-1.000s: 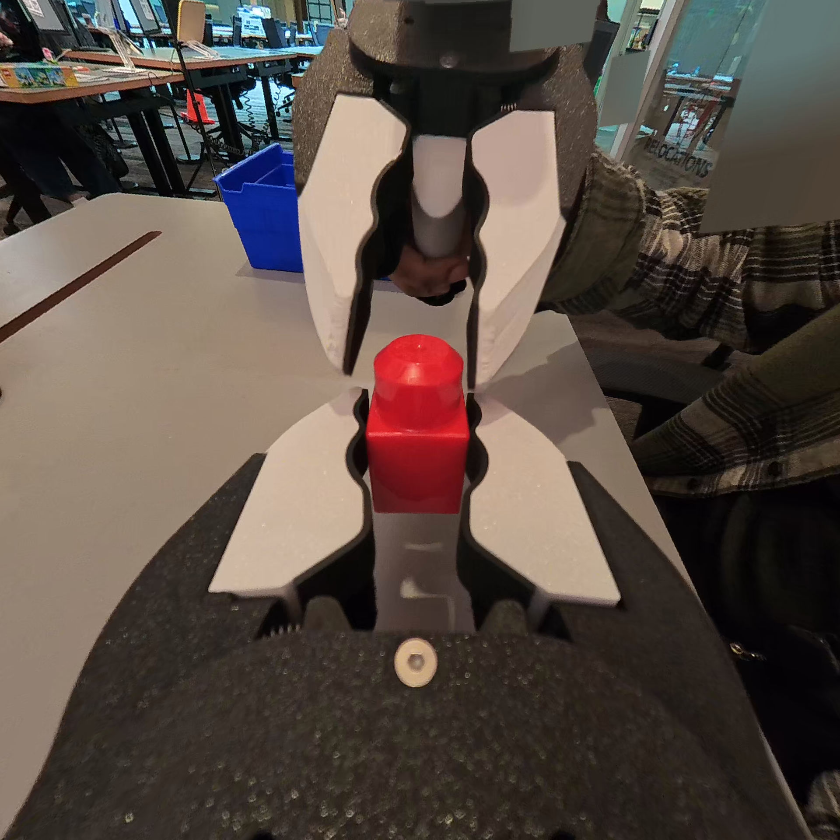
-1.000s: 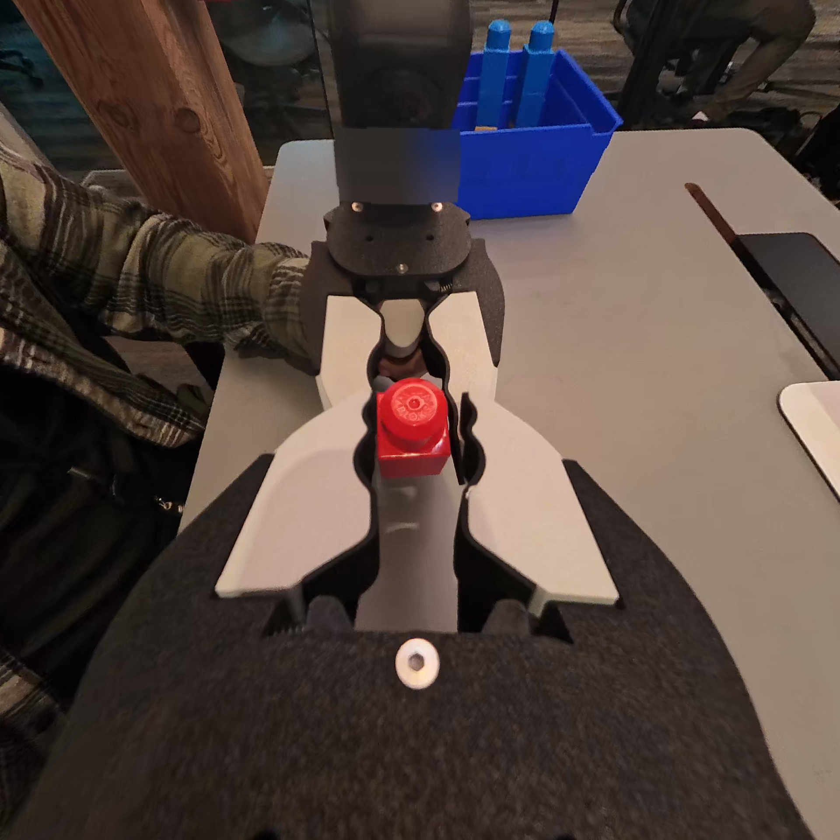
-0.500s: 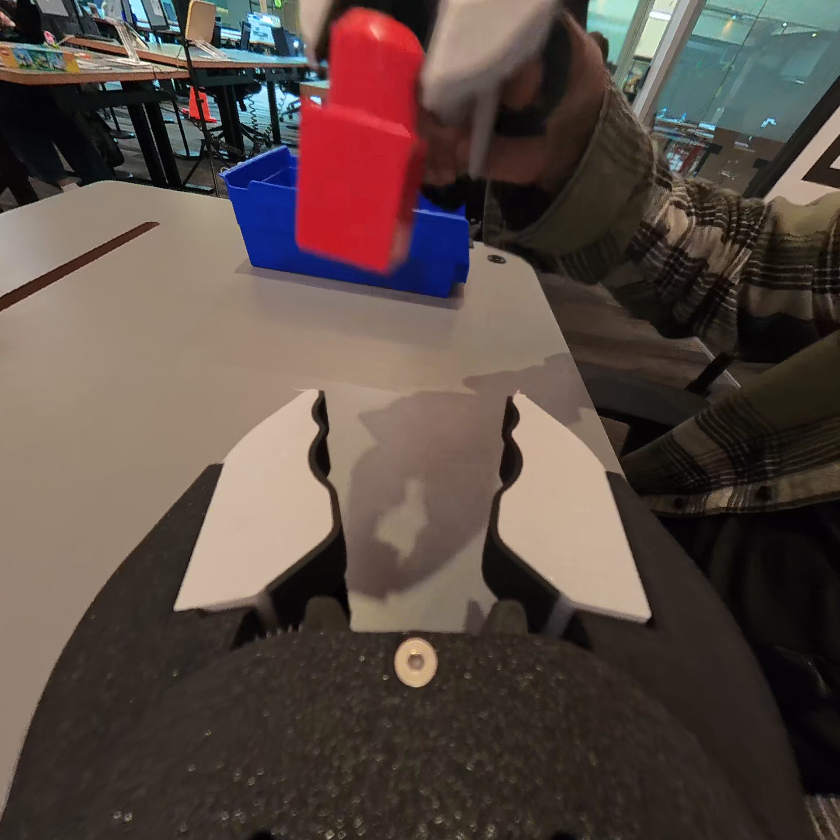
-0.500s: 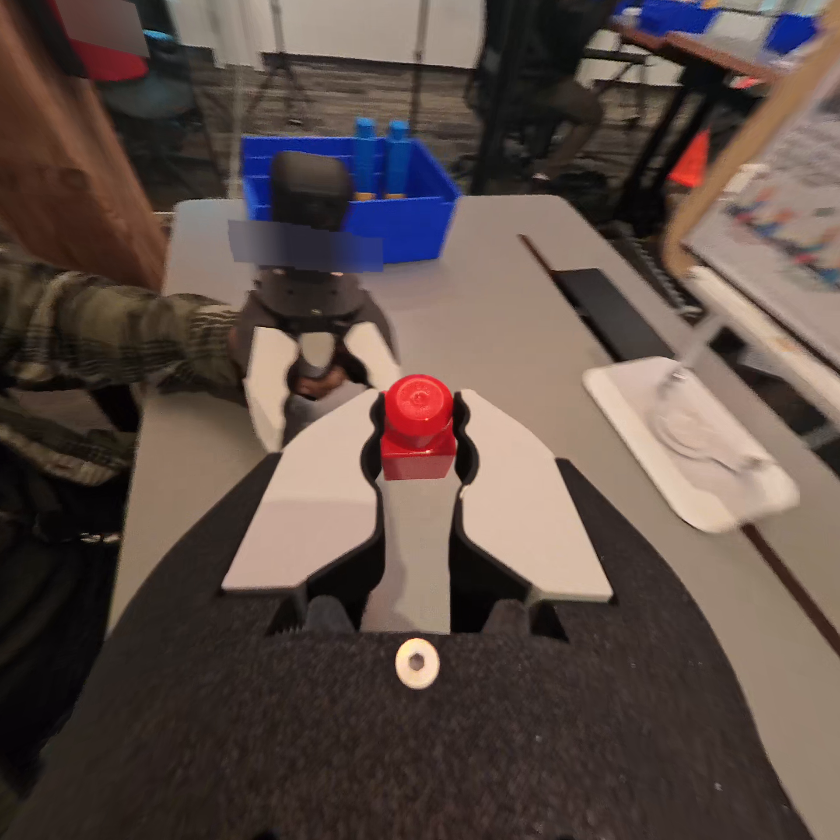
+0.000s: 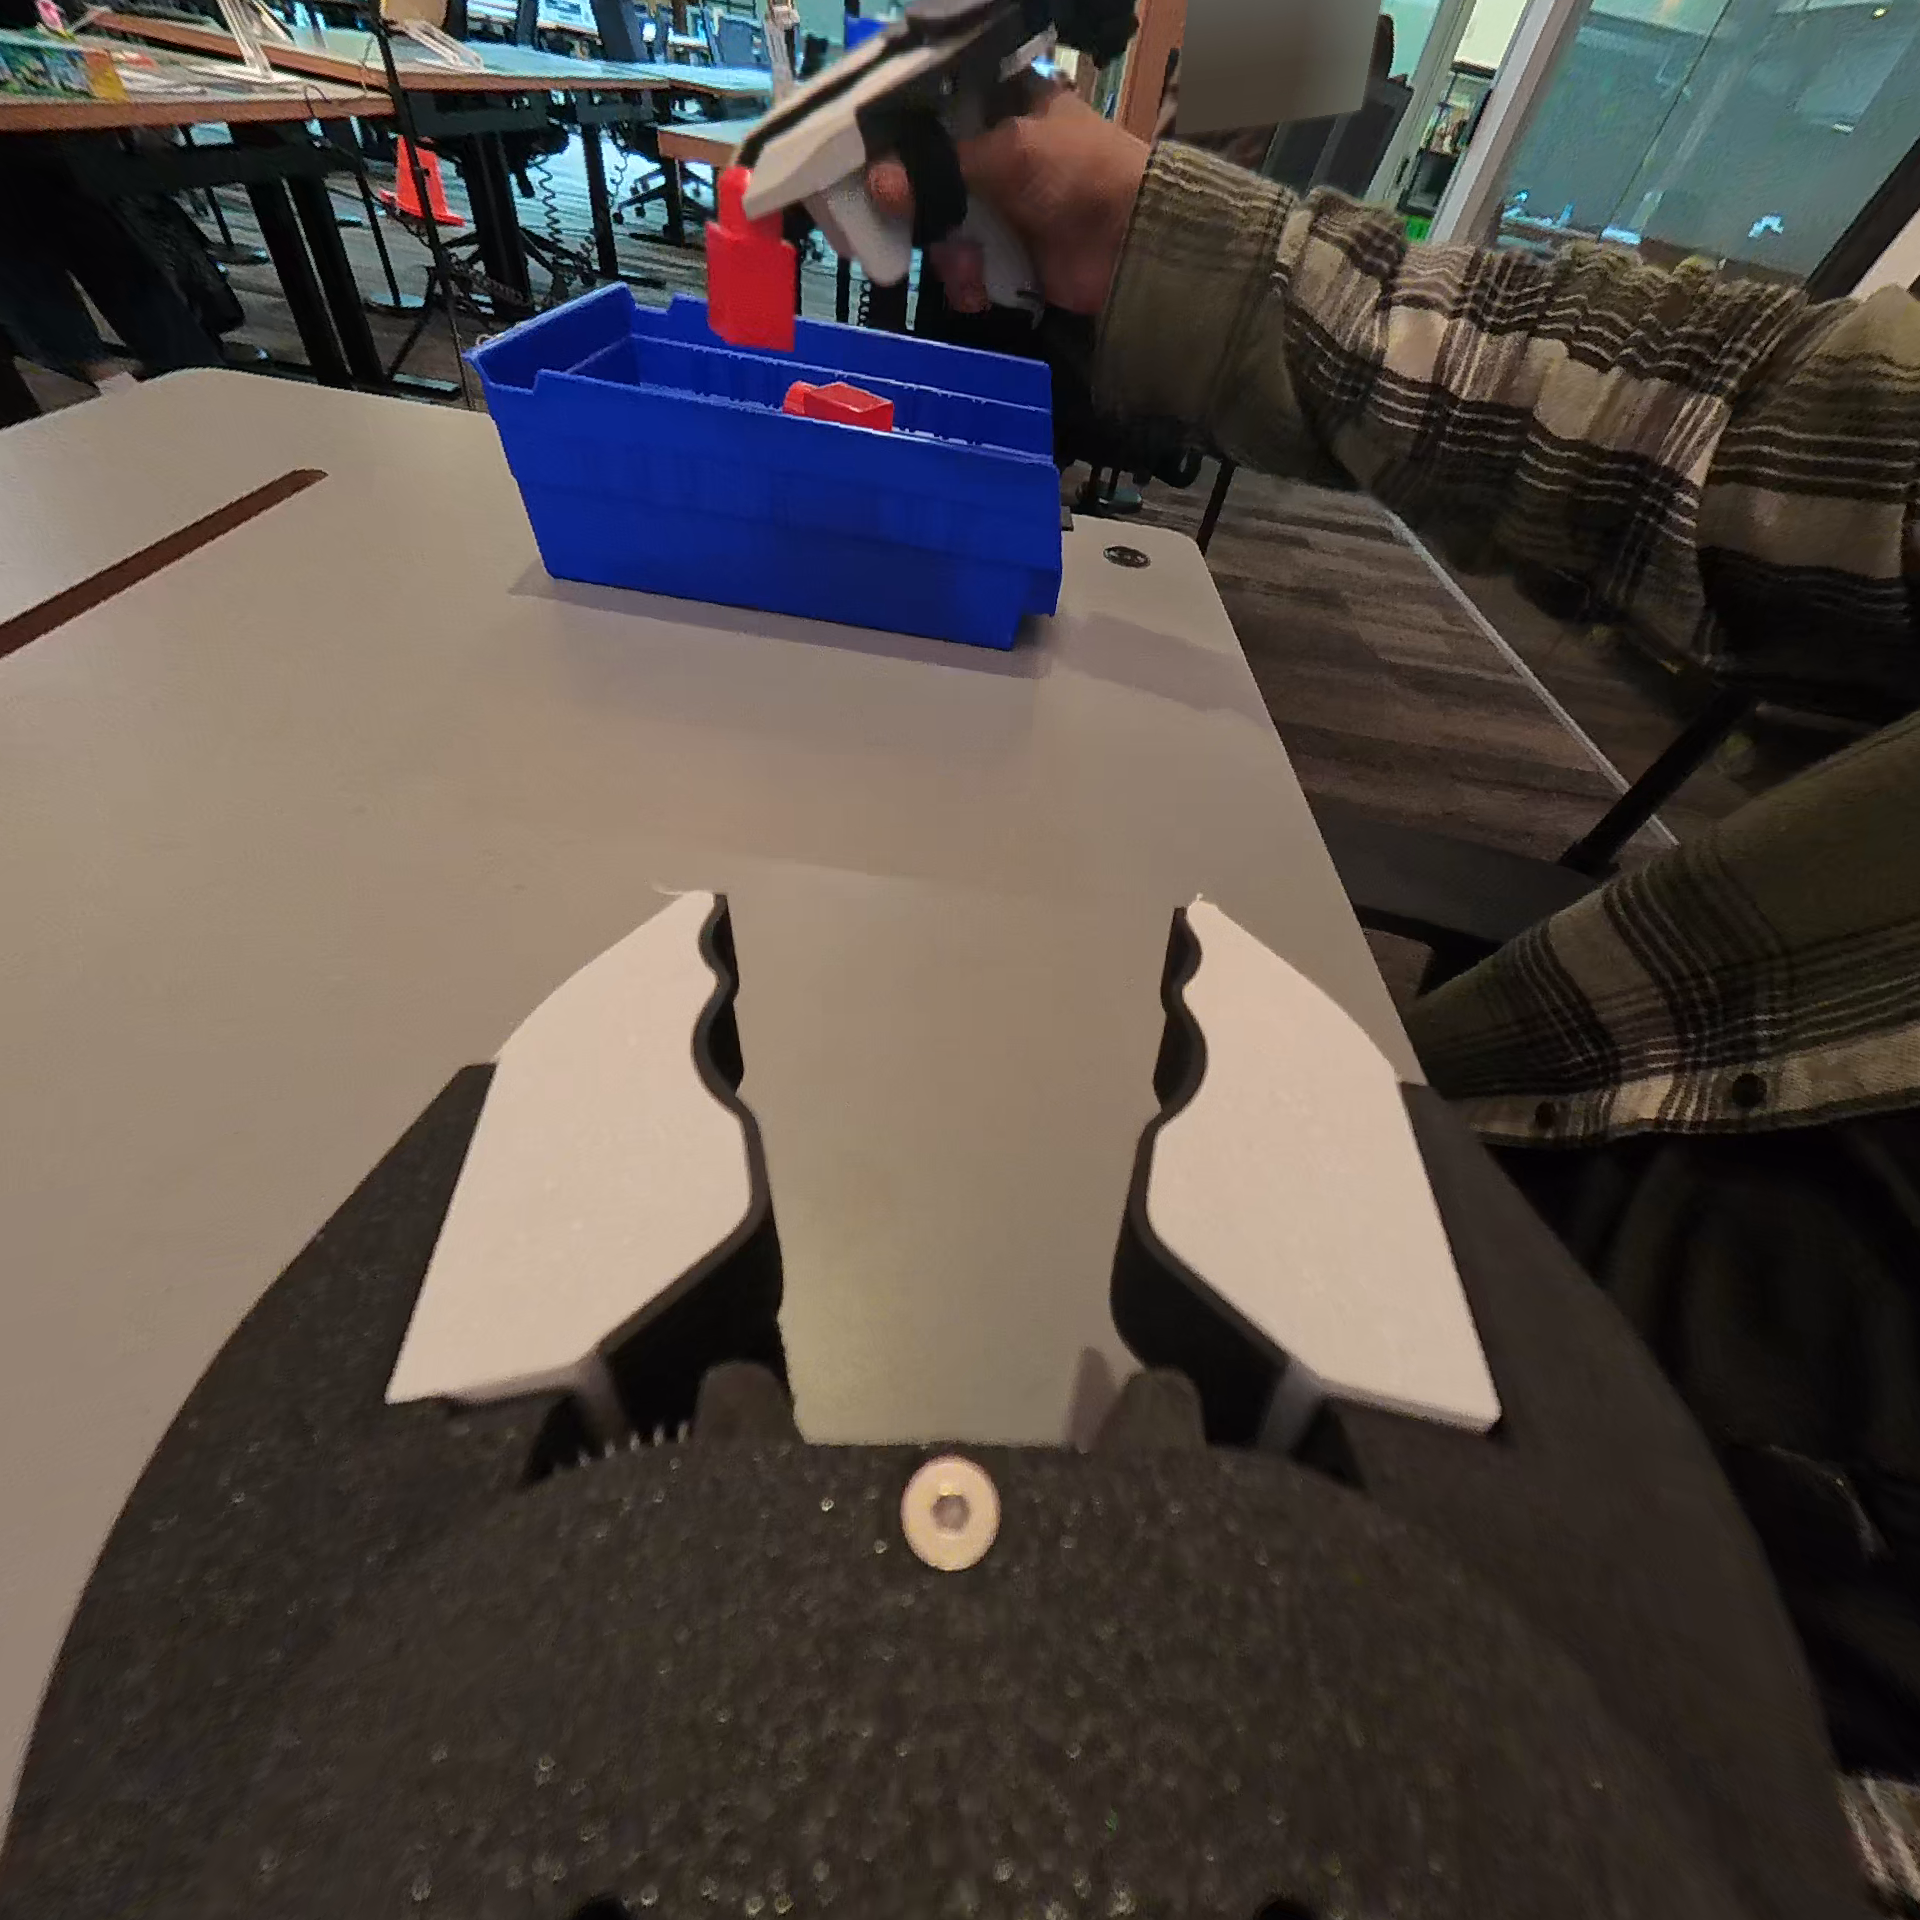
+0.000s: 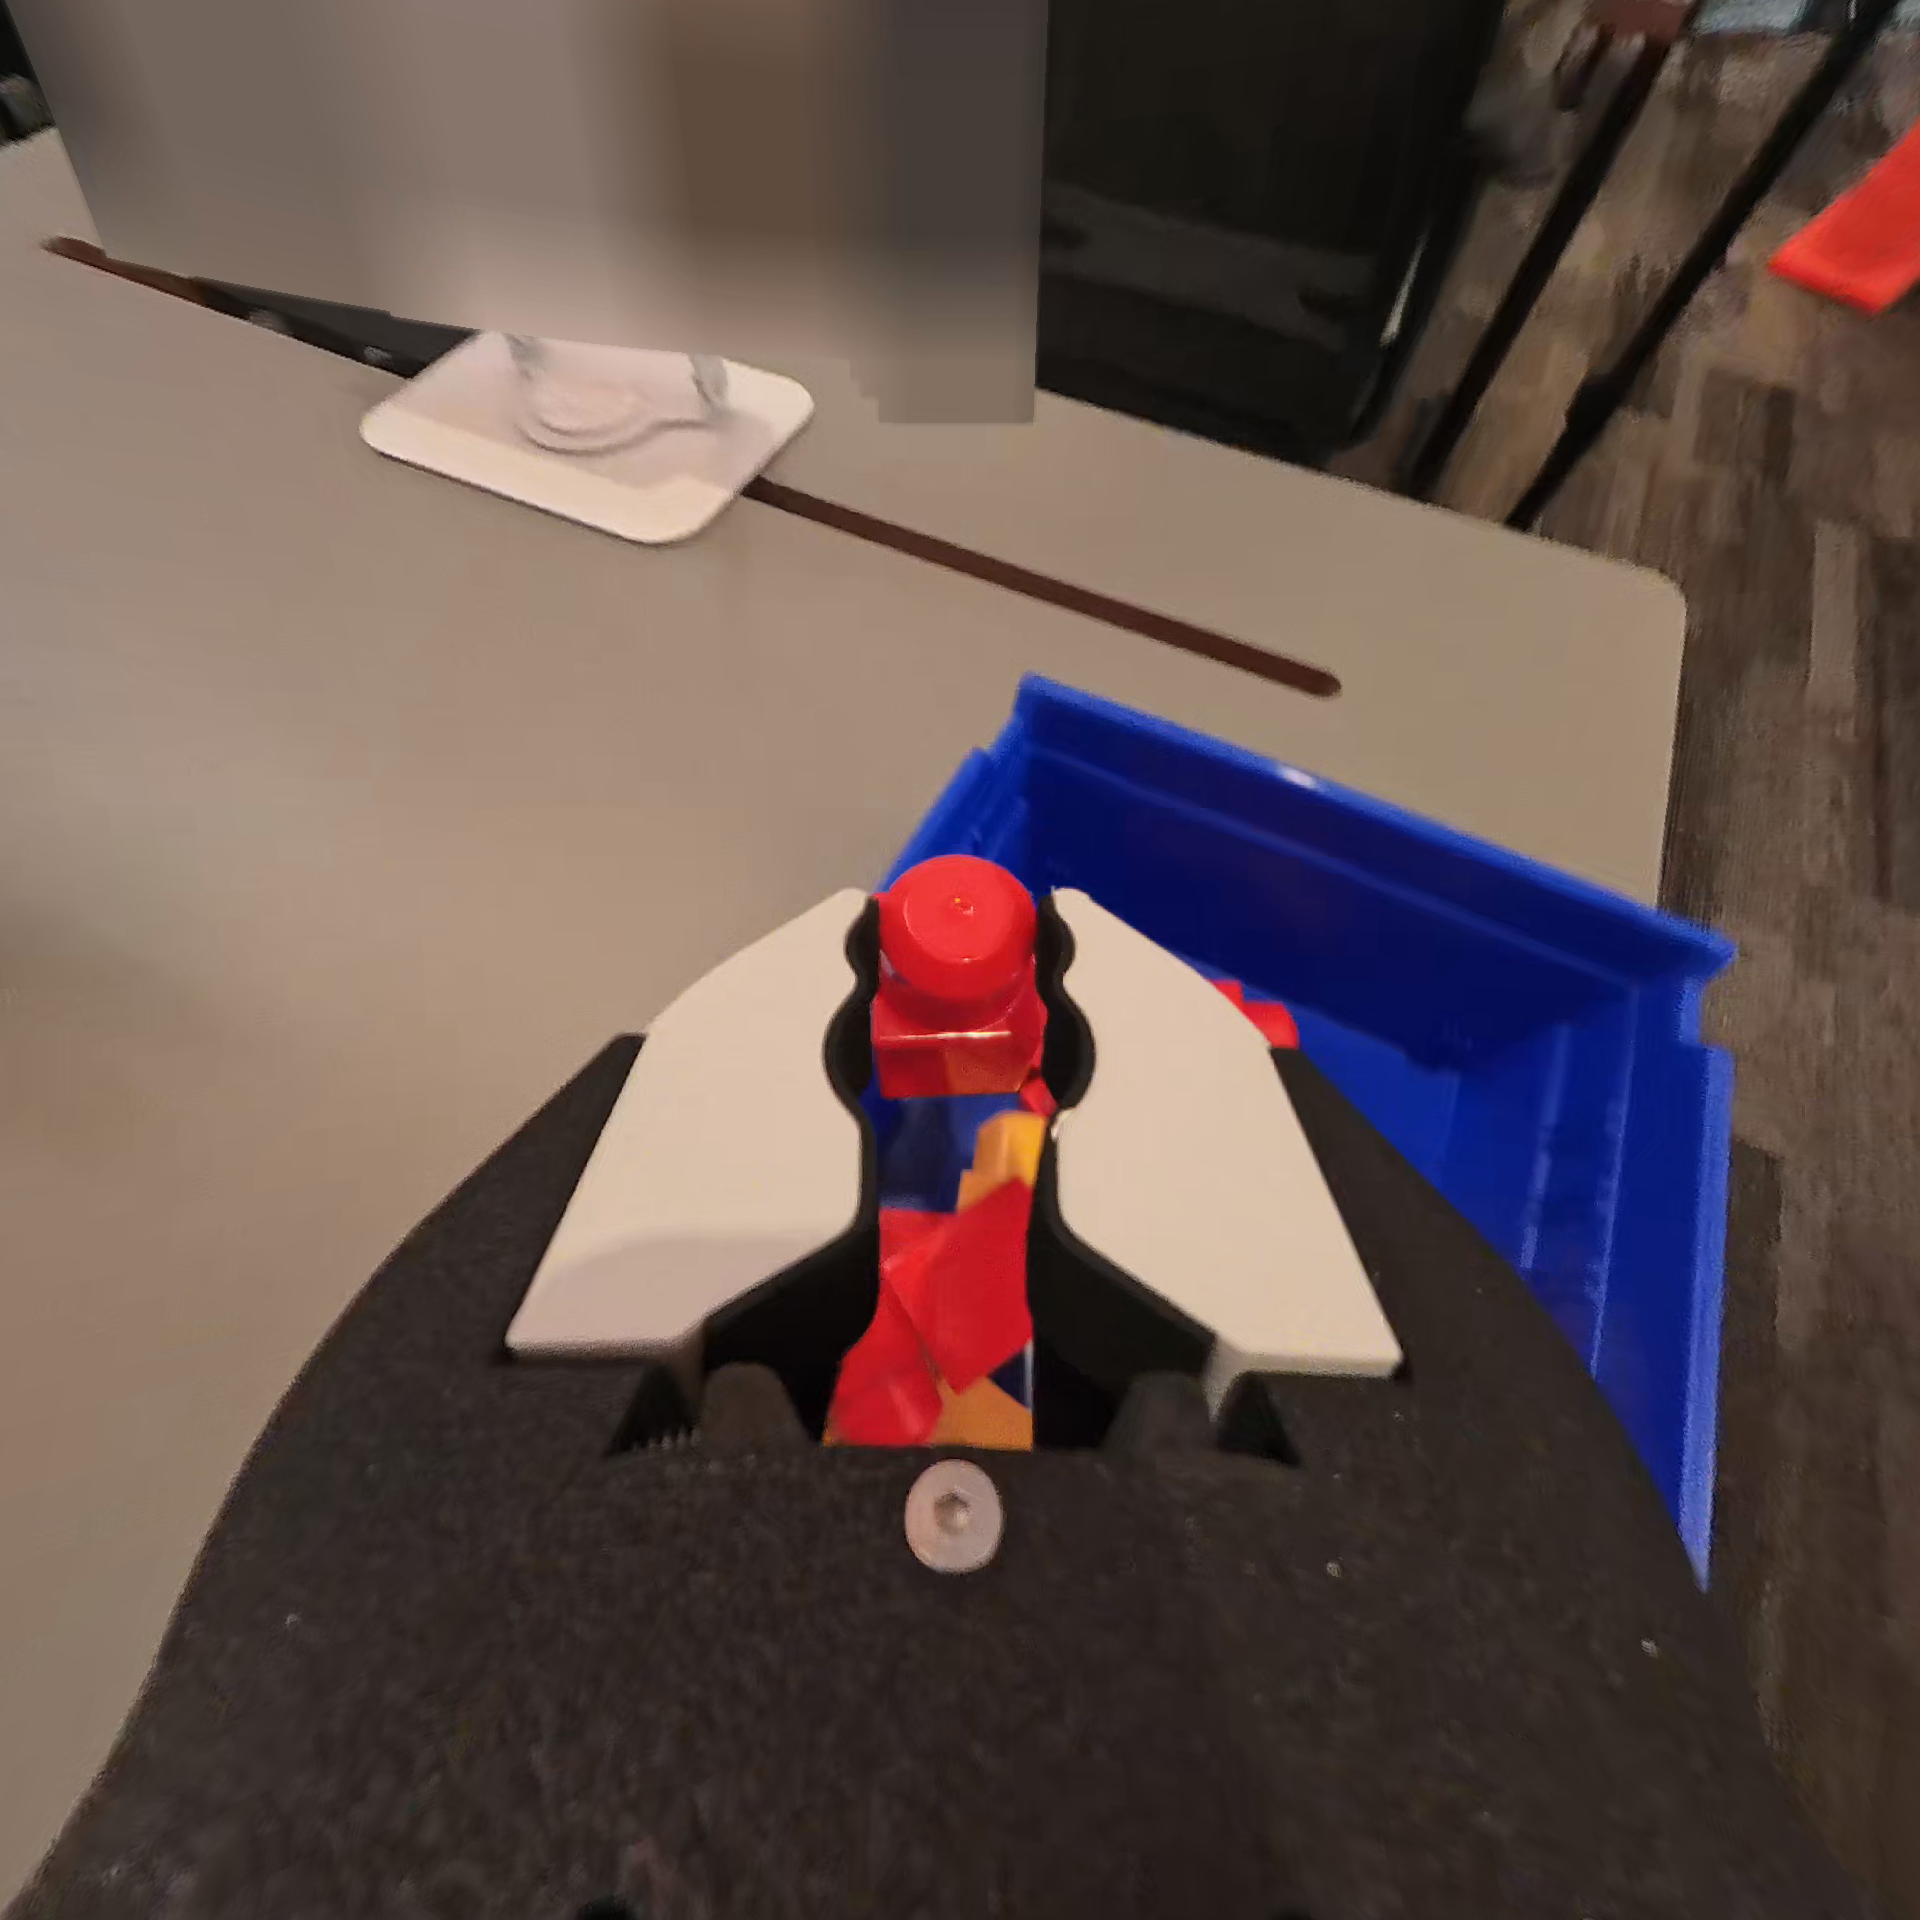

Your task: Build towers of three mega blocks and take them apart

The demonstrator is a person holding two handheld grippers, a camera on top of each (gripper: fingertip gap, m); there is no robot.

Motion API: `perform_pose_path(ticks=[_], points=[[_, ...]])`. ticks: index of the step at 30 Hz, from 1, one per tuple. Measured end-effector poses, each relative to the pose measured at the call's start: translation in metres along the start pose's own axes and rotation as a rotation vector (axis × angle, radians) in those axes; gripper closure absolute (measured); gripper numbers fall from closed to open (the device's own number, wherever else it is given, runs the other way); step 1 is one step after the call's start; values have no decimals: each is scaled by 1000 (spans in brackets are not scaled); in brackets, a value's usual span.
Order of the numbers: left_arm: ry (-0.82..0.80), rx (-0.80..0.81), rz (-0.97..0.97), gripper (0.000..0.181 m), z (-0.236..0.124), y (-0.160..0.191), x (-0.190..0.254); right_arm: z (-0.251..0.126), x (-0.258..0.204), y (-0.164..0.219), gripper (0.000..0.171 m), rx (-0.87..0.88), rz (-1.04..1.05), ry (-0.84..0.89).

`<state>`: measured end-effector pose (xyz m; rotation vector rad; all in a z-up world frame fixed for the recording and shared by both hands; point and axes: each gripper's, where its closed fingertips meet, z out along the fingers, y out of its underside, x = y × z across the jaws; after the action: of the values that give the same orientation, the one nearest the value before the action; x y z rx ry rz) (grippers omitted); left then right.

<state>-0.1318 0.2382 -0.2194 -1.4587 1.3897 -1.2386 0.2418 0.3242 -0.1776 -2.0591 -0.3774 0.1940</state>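
My right gripper point(image 6: 956, 935) is shut on a red mega block point(image 6: 956, 977), pads pressed on its stud, and holds it over the blue bin point(image 6: 1351, 914). Several red, orange and blue blocks point(image 6: 945, 1299) lie in the bin below. In the left wrist view the same red block point(image 5: 750, 265) hangs from the right gripper point(image 5: 753, 197) above the blue bin point(image 5: 769, 520), where another red block point(image 5: 840, 405) lies. My left gripper point(image 5: 951, 914) is open wide and empty over the grey table point(image 5: 416, 779).
A white stand base point(image 6: 587, 436) and a dark slot point(image 6: 1039, 592) are on the table beyond the bin. The table's right edge point(image 5: 1278, 748) runs beside a person's plaid sleeve point(image 5: 1558, 416). Desks and an orange cone point(image 5: 421, 182) stand behind. There is about 40 cm between the tips of the two grippers.
My left gripper let go of the red block, opened wide and drew back. My right gripper closed on its stud and carried it up and over the blue bin.
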Motion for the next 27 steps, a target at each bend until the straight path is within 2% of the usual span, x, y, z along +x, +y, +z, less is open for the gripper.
perform_pose_path(ticks=[5, 10, 15, 17, 21, 27], points=[[3, -23, 2, 105, 2, 4, 0, 7, 20, 36, 143, -75, 36, 43], [7, -36, 9, 106, 3, 6, 2, 5, 29, 44, 142, -73, 80, 61], [11, -44, 2, 106, 5, 9, 1, -15, 39, 13, 103, 37, 125, 117], [8, -44, 1, 106, 5, 9, 0, -30, 34, -8, 100, 86, 112, 127], [-2, -50, -6, 106, 6, 12, -2, -55, -12, -49, 90, 187, 56, 87], [-51, -40, -26, 106, 0, 12, -16, -52, -145, -68, 86, 271, -104, -97]])
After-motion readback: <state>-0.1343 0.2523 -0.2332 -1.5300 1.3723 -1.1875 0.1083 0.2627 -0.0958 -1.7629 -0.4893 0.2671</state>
